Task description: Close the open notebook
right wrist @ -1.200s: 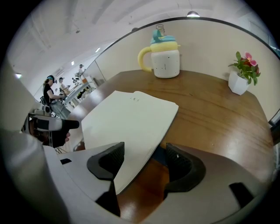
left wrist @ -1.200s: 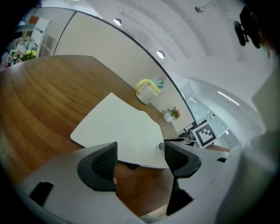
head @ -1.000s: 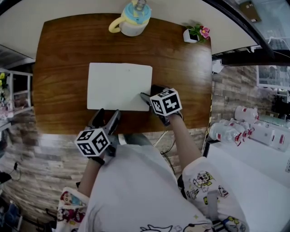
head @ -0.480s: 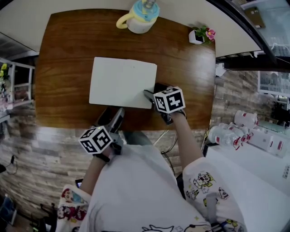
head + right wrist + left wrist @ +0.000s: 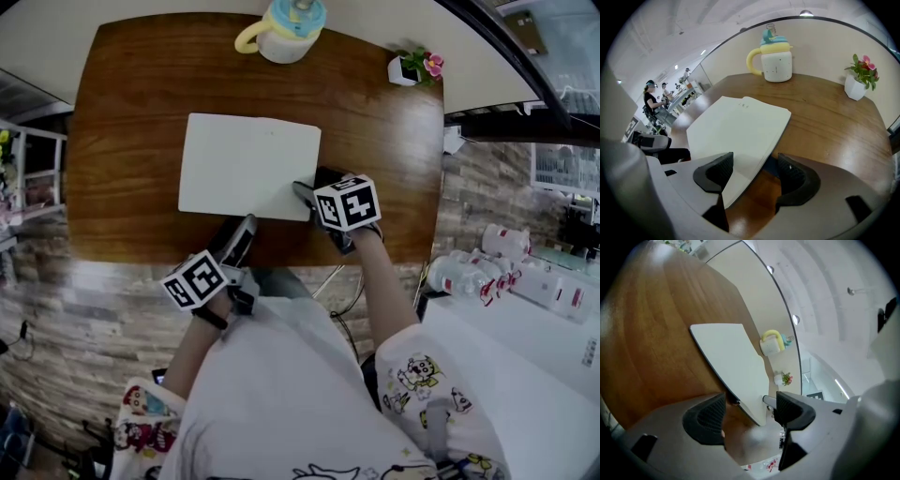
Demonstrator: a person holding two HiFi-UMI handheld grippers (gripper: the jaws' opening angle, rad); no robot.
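A white notebook (image 5: 248, 167) lies flat on the brown wooden table (image 5: 375, 122), white face up. My right gripper (image 5: 312, 186) stands at its near right corner, pointing steeply down. In the right gripper view the jaws (image 5: 754, 176) are open and straddle the notebook (image 5: 740, 126) at that corner's edge: one pad is over the white face, the other past the edge, where a dark layer shows underneath. My left gripper (image 5: 239, 234) hovers at the table's front edge, rolled onto its side. It is open (image 5: 750, 411) with nothing between the pads, and the notebook (image 5: 733, 364) lies ahead of it.
A white mug with a yellow handle and blue lid (image 5: 281, 28) stands at the table's far edge. A small potted flower (image 5: 412, 67) sits at the far right corner. Off the table's right side, bottles (image 5: 478, 267) stand on a white counter.
My left gripper has rolled onto its side, so its two jaws now overlap in the head view, and has edged slightly right. The right gripper and the notebook have kept still.
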